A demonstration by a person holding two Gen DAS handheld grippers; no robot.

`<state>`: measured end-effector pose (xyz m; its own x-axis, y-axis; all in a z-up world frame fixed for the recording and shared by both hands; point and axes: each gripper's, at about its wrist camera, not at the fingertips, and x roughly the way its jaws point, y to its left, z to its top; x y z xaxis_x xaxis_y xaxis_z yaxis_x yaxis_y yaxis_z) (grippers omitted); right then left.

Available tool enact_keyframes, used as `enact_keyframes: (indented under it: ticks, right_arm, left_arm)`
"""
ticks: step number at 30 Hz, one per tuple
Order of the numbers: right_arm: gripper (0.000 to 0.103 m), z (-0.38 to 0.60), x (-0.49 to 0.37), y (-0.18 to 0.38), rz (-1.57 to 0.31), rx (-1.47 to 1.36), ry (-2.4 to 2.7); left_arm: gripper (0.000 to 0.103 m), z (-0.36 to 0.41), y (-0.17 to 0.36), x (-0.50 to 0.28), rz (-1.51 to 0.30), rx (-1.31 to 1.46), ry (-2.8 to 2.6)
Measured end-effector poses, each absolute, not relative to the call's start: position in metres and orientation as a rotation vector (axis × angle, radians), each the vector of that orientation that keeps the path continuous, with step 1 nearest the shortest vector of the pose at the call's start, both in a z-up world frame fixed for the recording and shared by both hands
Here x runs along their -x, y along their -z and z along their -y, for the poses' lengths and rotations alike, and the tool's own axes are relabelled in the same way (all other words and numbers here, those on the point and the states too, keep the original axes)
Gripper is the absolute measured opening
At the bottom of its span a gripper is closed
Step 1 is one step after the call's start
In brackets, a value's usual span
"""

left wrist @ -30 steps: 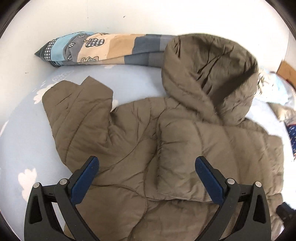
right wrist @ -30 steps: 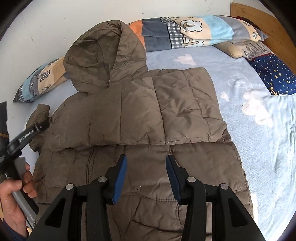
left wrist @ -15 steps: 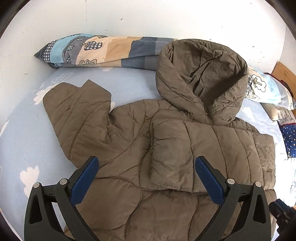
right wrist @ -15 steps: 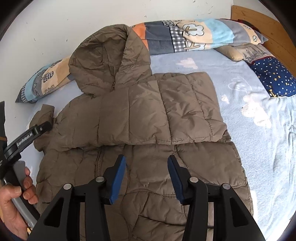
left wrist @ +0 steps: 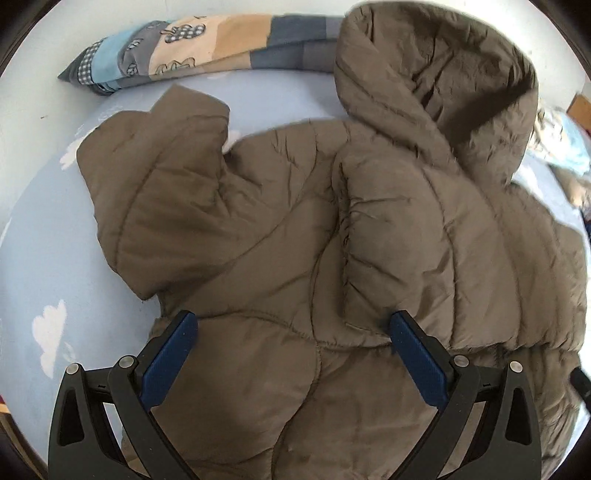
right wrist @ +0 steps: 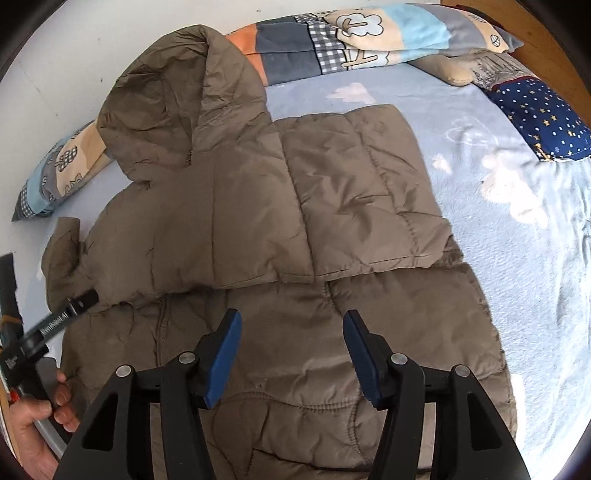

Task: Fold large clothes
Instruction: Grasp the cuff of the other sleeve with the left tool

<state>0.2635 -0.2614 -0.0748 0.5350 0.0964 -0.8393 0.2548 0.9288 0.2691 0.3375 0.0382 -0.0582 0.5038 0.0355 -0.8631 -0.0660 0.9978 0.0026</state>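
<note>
Bedsheet first: the pale blue bedsheet with white clouds (right wrist: pixel 461 122) covered the bed and held everything else. On it, filling the middle of both views, lay the big brown puffy hooded jacket (right wrist: pixel 258 229), spread flat. Its hood (right wrist: pixel 173 96) pointed to 11 o'clock in the right view. One sleeve was already folded across the chest, I think to make the jacket narrower. The other brown puffy sleeve (left wrist: pixel 155 192) stuck out toward 9 o'clock in the left view, not folded yet.

Behind the hood, at 12 o'clock, sat a long patchwork pillow with cartoon pictures (right wrist: pixel 369 33). A dark blue pillow with stars (right wrist: pixel 543 118) lay at 2 o'clock.

The left tongs with blue pads (left wrist: pixel 291 354) hung just over the jacket, spread very wide, gripping nothing. The right tongs with blue pads (right wrist: pixel 291 350) hung over the lower front, about half open, also gripping nothing. Both looked ready for the next fold, likely the loose sleeve.

Compared with half a second before, the left tongs had come lower and closer, so the jacket looked bigger. The right tongs had hardly moved.
</note>
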Motion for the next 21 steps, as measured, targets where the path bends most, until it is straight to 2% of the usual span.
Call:
enact_keyframes:
  ticks: [3, 7, 15, 18, 19, 21]
  right_arm:
    - [0.061, 0.26, -0.264, 0.069, -0.977, -0.375, 0.082]
    - [0.061, 0.263, -0.264, 0.069, -0.963, -0.374, 0.082]
    - [0.061, 0.26, -0.266, 0.063, -0.946, -0.369, 0.031]
    - [0.061, 0.258, -0.265, 0.06, -0.937, -0.371, 0.025]
    - [0.061, 0.257, -0.263, 0.06, -0.938, -0.369, 0.018]
    - [0.061, 0.254, -0.262, 0.06, -0.94, -0.355, 0.009]
  left_arm:
    - [0.103, -0.048, 0.03, -0.338, -0.94, 0.047, -0.043]
    - [0.103, -0.101, 0.002, -0.344, -0.856, 0.177, -0.065]
    - [0.103, -0.281, 0.028, -0.36, -0.876, 0.574, -0.249]
    - [0.093, -0.347, 0.047, -0.362, -0.874, 0.753, -0.287]
    - [0.082, -0.362, 0.052, -0.362, -0.874, 0.796, -0.285]
    - [0.077, -0.395, 0.068, -0.368, -0.866, 0.9, -0.264]
